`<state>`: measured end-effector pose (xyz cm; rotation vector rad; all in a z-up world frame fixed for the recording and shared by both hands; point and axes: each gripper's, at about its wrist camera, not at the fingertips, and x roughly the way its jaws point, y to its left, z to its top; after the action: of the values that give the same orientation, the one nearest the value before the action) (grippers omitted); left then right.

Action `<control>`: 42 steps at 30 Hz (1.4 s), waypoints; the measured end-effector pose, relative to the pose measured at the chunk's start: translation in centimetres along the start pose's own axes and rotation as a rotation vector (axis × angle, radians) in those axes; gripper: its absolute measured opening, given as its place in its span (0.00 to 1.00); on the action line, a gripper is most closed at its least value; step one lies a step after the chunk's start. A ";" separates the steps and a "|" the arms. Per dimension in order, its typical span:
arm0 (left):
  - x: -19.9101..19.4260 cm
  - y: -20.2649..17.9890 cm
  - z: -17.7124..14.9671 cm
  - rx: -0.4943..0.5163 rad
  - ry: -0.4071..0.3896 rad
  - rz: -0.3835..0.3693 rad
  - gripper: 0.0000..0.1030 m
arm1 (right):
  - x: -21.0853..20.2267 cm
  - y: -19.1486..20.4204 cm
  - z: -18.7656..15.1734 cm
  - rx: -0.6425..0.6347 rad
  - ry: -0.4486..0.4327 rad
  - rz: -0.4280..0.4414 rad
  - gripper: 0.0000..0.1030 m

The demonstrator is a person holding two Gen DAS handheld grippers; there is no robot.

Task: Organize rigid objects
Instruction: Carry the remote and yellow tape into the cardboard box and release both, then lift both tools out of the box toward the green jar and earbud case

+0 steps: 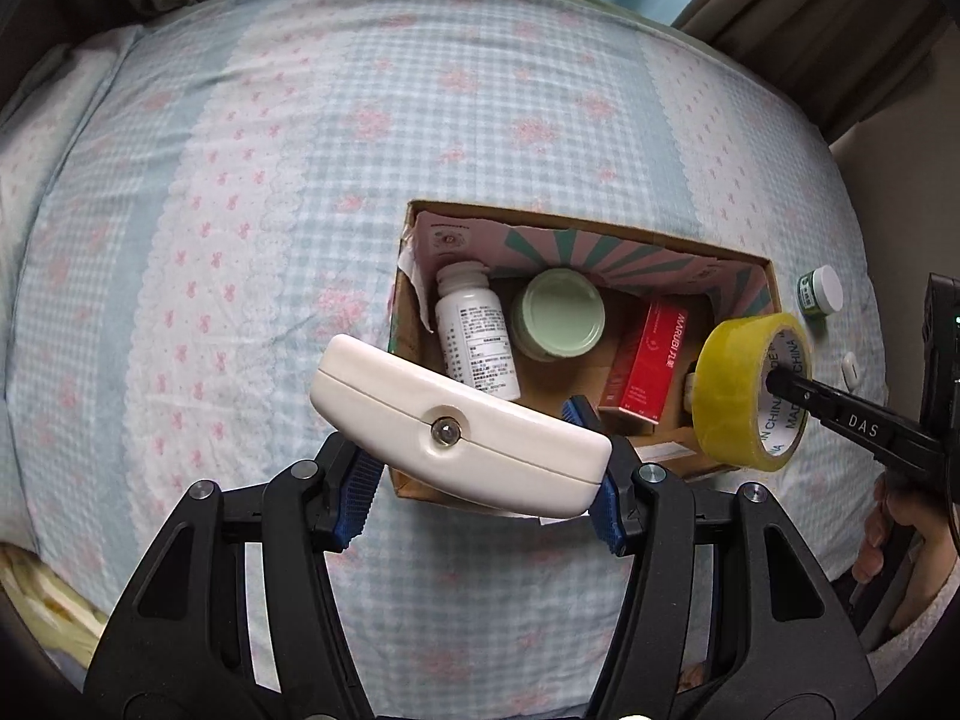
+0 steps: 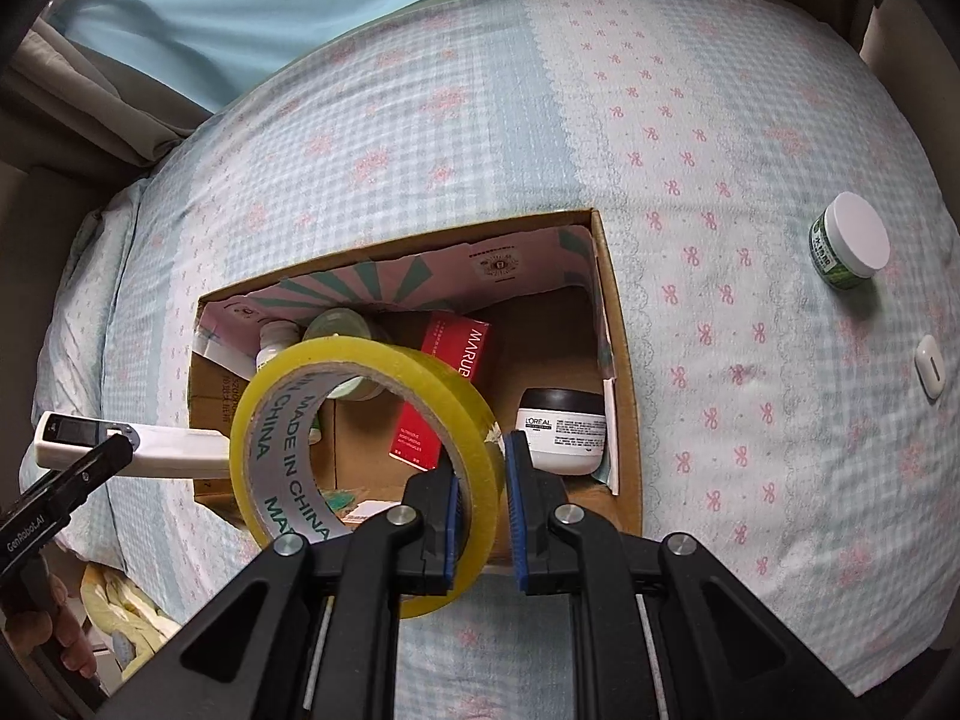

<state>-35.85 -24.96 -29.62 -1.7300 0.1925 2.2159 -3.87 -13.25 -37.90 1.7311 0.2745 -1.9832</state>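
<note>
Right now the left gripper [image 1: 480, 468] is clamping a white thermometer [image 1: 462, 426] crosswise between its blue pads, holding it just above the near left corner of the cardboard box [image 1: 774, 288] that is sitting on the checked bedspread [image 1: 240, 180]. Beside it, the right gripper [image 2: 483, 516] is pinching the wall of a yellow tape roll [image 2: 360, 468], one finger inside the ring and one outside, over the box's near edge. Inside the box are lying a white pill bottle [image 1: 477, 336], a green-lidded jar [image 1: 561, 315], a red carton [image 1: 651, 360] and a dark-lidded cream jar [image 2: 564, 432]. Out on the bedspread, a small green jar [image 2: 849, 249] and a little white case [image 2: 930, 366] are resting to the box's right.
</note>
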 end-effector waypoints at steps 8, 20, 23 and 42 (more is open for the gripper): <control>3.6 -5.1 1.0 0.290 0.064 0.068 0.53 | 3.3 -0.2 0.9 0.073 0.038 0.004 0.14; 5.5 -5.6 0.5 0.350 0.095 0.043 1.00 | 1.6 -0.5 2.2 0.036 -0.052 -0.068 1.00; 5.7 -4.5 0.3 0.298 0.102 0.042 1.00 | 1.2 -0.7 2.3 0.055 -0.057 -0.045 1.00; -0.6 -5.1 0.4 0.217 -0.002 0.021 1.00 | -4.3 1.3 1.7 0.006 -0.105 -0.067 1.00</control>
<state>-34.38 -20.20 -28.53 -1.6158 0.4362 2.1221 -4.41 -14.17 -33.26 1.6341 0.2942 -2.1167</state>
